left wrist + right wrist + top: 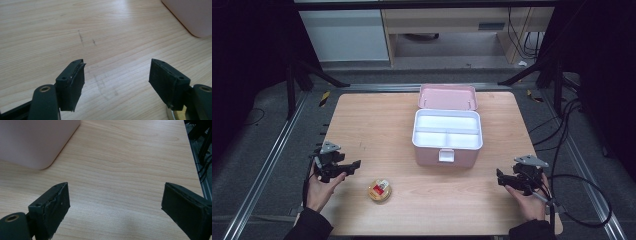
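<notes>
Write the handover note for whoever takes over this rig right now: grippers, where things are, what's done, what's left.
Left gripper: open, holding nothing, low over the table, just left of the small round tin.
Right gripper: open, holding nothing, near the table's right front corner.
Pink box: centre of the table, lid swung back, white tray compartments bare.
Done: box stands open.
Left, likely: grasp the tin, place it in a compartment, perhaps close the lid.

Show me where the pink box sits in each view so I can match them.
High view: pink box, lid open, centre of the table.
Left gripper view: its rounded corner at top right.
Right gripper view: its corner at top left.
Shared landmark: that box on the light wood tabletop.
</notes>
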A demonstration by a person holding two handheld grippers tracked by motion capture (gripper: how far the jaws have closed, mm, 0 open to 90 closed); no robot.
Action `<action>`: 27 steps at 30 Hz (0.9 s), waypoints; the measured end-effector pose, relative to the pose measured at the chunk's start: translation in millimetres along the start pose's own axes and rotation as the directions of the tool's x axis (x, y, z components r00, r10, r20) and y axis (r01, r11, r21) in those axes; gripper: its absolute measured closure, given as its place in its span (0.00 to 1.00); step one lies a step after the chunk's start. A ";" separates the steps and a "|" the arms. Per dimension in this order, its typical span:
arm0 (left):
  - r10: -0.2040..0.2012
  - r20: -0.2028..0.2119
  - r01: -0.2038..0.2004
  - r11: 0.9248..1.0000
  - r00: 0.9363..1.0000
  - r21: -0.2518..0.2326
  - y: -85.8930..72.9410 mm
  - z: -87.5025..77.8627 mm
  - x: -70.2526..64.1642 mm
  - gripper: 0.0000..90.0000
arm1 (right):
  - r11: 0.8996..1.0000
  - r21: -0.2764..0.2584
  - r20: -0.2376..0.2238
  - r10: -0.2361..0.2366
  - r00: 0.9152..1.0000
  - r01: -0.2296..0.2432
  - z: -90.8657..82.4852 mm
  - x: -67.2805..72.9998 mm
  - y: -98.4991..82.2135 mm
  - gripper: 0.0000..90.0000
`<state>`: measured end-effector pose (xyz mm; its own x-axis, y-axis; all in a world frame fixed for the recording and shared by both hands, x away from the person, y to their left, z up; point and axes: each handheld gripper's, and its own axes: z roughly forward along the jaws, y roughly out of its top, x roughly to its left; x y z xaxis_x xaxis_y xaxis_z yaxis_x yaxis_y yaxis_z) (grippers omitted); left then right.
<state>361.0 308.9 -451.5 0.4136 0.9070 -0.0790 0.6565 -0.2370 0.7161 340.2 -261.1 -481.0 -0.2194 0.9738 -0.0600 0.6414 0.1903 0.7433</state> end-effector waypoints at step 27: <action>0.248 0.197 -0.285 0.940 0.948 0.186 -0.7 -3.1 -71.2 0.21 | 0.998 0.044 -0.035 -0.040 0.999 0.042 3.3 7.5 0.7 0.08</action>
<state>329.2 245.6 -444.2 0.6795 0.7329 -0.0339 0.6171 -0.5459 0.5667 341.4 -253.2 -483.1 -0.2706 0.9604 -0.0666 0.6631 0.2361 0.7103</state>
